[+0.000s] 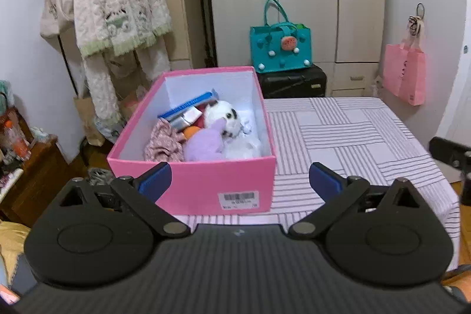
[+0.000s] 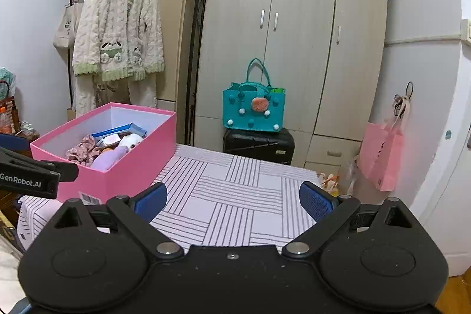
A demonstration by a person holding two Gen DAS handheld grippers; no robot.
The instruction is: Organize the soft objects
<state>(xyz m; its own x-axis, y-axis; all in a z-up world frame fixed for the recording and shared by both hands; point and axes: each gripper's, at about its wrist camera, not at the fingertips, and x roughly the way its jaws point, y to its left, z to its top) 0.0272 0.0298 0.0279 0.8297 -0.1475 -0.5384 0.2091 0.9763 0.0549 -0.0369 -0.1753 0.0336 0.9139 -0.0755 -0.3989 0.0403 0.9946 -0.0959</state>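
Two views, differing in reach. From the left wrist: straight down into the pink box (image 1: 203,181), barcode label facing the camera, a white plush with dark patches (image 1: 223,115) plainly seen beside a purple plush (image 1: 204,144), a floral pink cloth (image 1: 163,143), a blue-edged packet (image 1: 188,106) and something orange (image 1: 190,132). From the right wrist: same box at a slant on the left side of the table (image 2: 235,196), contents half hidden by its wall, but the whole wardrobe (image 2: 294,34), the fluffy cream robe (image 2: 117,28) on its rack, the teal bag (image 2: 253,111) atop a black suitcase (image 2: 259,144), and a pink tote (image 2: 381,158) on the wall.

Soft things heaped loosely inside the box, none on the striped cloth. Left hand-held gripper (image 1: 238,181) released, jaws wide, just before the box front. Right hand-held gripper (image 2: 232,200) likewise spread, holding nothing, over bare table.
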